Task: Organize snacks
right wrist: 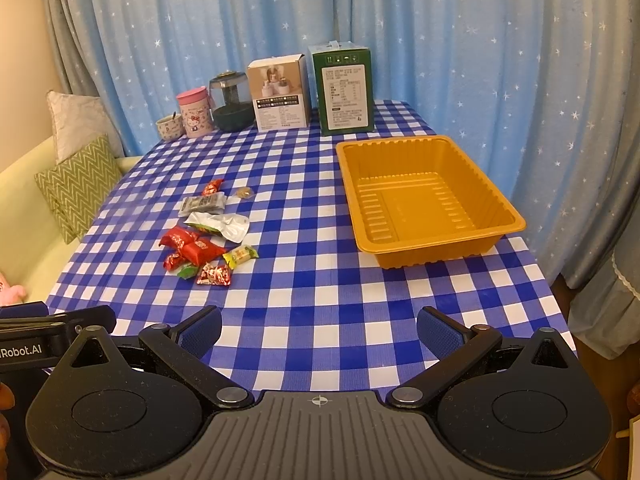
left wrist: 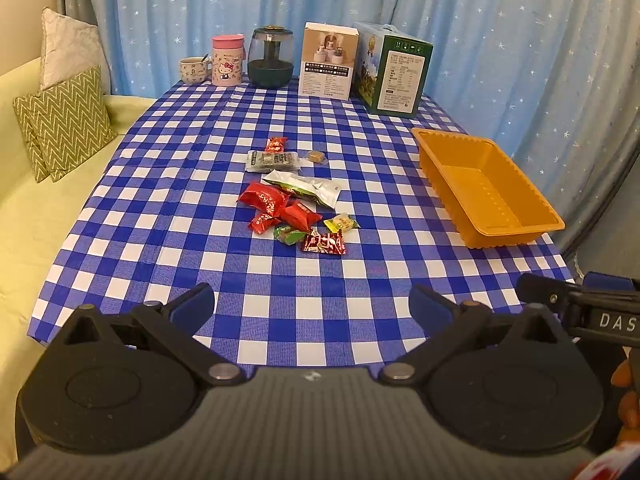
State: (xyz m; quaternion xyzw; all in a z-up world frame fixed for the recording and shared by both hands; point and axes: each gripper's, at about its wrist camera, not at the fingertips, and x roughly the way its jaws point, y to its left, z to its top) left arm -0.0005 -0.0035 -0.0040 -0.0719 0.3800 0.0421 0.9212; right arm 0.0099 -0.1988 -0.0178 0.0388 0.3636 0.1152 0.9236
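Several wrapped snacks (left wrist: 294, 196) lie loose in the middle of the blue checked tablecloth (left wrist: 200, 240): red packets, a white pouch (left wrist: 304, 187), a grey bar (left wrist: 273, 160), small candies. They also show left of centre in the right wrist view (right wrist: 208, 236). An empty orange tray (left wrist: 486, 188) stands at the right, also in the right wrist view (right wrist: 424, 200). My left gripper (left wrist: 312, 306) is open and empty over the near table edge. My right gripper (right wrist: 318, 330) is open and empty, also at the near edge.
Along the back stand a mug (left wrist: 195, 69), a pink cup (left wrist: 227, 60), a dark jar (left wrist: 270, 57), a beige box (left wrist: 328, 60) and a green box (left wrist: 394, 68). A sofa with cushions (left wrist: 64, 124) is on the left. Blue curtains hang behind.
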